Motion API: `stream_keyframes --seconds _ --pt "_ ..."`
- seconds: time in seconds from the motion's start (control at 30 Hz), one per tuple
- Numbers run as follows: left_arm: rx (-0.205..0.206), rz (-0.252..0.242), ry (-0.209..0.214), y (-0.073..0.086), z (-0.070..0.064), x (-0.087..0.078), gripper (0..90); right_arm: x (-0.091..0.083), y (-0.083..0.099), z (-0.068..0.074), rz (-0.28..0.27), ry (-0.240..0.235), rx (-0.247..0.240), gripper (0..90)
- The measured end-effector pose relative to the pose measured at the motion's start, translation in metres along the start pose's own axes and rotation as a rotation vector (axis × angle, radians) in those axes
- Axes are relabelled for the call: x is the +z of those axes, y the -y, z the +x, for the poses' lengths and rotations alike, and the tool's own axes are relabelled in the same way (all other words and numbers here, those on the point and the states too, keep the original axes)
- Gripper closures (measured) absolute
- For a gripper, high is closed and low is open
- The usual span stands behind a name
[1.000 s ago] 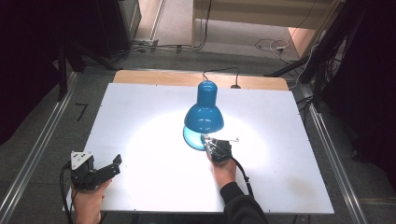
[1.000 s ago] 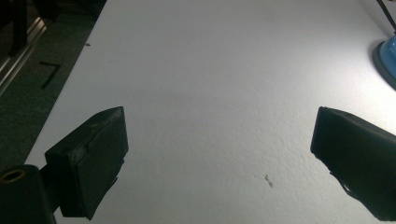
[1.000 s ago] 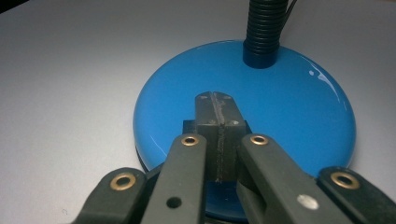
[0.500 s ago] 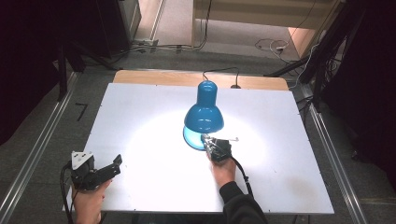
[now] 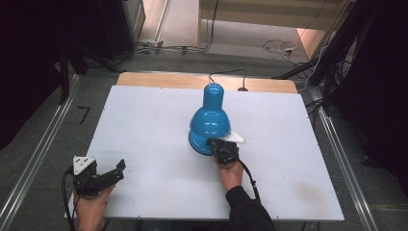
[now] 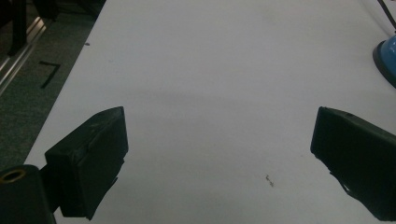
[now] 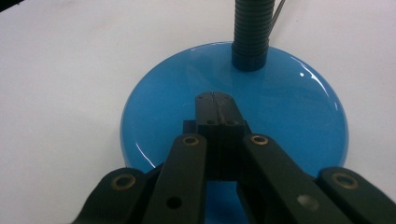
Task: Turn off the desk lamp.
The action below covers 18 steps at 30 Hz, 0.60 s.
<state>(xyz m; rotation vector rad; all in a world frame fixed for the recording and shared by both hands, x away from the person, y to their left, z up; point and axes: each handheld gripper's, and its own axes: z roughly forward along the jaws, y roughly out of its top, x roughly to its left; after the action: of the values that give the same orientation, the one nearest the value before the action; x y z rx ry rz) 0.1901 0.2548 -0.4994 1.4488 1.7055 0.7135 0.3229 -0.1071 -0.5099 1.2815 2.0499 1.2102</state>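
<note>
lamp (image 5: pixel 210 120) mid-desk (image 5: pixel 144 125), lit | my right gripper (image 7: pixel 212 100) jaws together, tip over blue base (image 7: pixel 280 116), likely pressing switch | my left gripper (image 5: pixel 111 172) jaws apart, parked near corner, out of way

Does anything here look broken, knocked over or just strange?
Nothing stands out. The blue lamp stands upright on the white table. The right gripper, jaws together, sits over the lamp's base; the left gripper is open above bare table.

Black two-fingered grippers (image 5: pixel 117 170) with brass-ringed rivets, grey triangular plates, black cables, dark sleeve (image 5: pixel 248 211).
</note>
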Motion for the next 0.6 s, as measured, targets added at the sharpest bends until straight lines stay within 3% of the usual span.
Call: stream_keyframes --seconds 0.13,0.27,0.3,0.33,0.6 --pt "-0.004 0.003 -0.003 0.0 0.0015 0.0007 4.8 -0.0007 -0.0004 -0.0008 -0.006 -0.009 -0.009 87.9" --pt "-0.004 0.001 -0.005 0.0 0.0027 0.0004 4.8 -0.0009 -0.0016 -0.0056 -0.007 -0.011 0.021 87.6" --pt "-0.005 0.001 -0.006 0.0001 0.0028 0.0004 4.8 -0.0014 -0.0017 -0.0063 -0.007 -0.017 0.033 81.1" --pt "-0.005 0.002 -0.006 0.0001 0.0028 0.0004 4.8 -0.0019 -0.0019 -0.0069 -0.009 -0.033 0.037 80.3" --pt "-0.004 0.001 -0.008 0.0003 0.0028 0.0001 4.8 -0.0088 -0.0046 -0.0094 -0.009 -0.044 0.008 47.5"
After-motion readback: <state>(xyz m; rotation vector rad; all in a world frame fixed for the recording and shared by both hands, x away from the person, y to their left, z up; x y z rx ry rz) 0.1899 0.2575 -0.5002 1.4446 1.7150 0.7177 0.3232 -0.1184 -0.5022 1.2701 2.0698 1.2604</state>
